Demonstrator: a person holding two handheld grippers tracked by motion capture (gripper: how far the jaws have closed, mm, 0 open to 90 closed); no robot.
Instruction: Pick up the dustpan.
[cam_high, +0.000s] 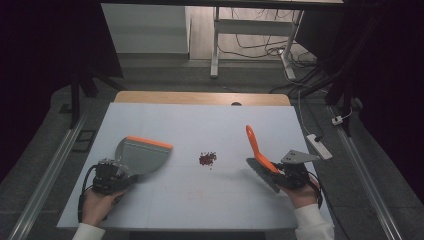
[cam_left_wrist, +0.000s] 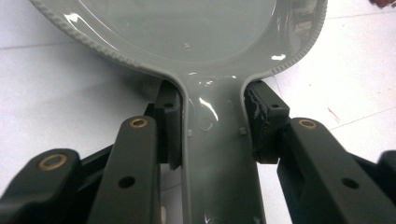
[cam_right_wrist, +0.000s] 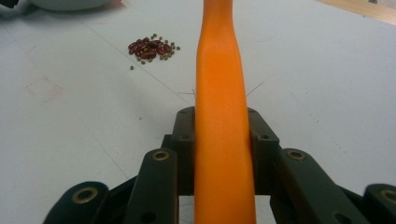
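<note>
On the white tabletop (cam_high: 200, 130) the left gripper (cam_high: 111, 176) sits near the front left corner, and its fingers (cam_left_wrist: 170, 126) are closed on the handle of a grey dustpan (cam_high: 142, 156). In the left gripper view the dustpan's (cam_left_wrist: 187, 28) narrow handle runs straight up the middle between the two black fingers, which press against its two sides just below the point where it widens into the pan. The pan itself lies beyond the fingertips, its ribbed rim curving away to either side. From the high view the pan points away from the person and slightly toward the middle of the tabletop, with its orange lip on the far edge. The right gripper (cam_high: 292, 175) is near the front right of the tabletop, its fingers (cam_right_wrist: 184, 140) clamped on the orange handle of a hand brush (cam_high: 257, 150). In the right gripper view the brush handle (cam_right_wrist: 222, 116) rises between the fingers and past their tips, held on both flanks with no gap. In the high view the handle slants up and away from the hand, while the dark bristle head lies low beside the gripper, toward the tabletop's centre. A small pile of red beans and smaller green ones (cam_high: 207, 159) lies on the tabletop between the two tools, touched by neither, somewhat nearer the brush than the pan; the right gripper view shows it (cam_right_wrist: 152, 48) ahead and to the left of the handle.
</note>
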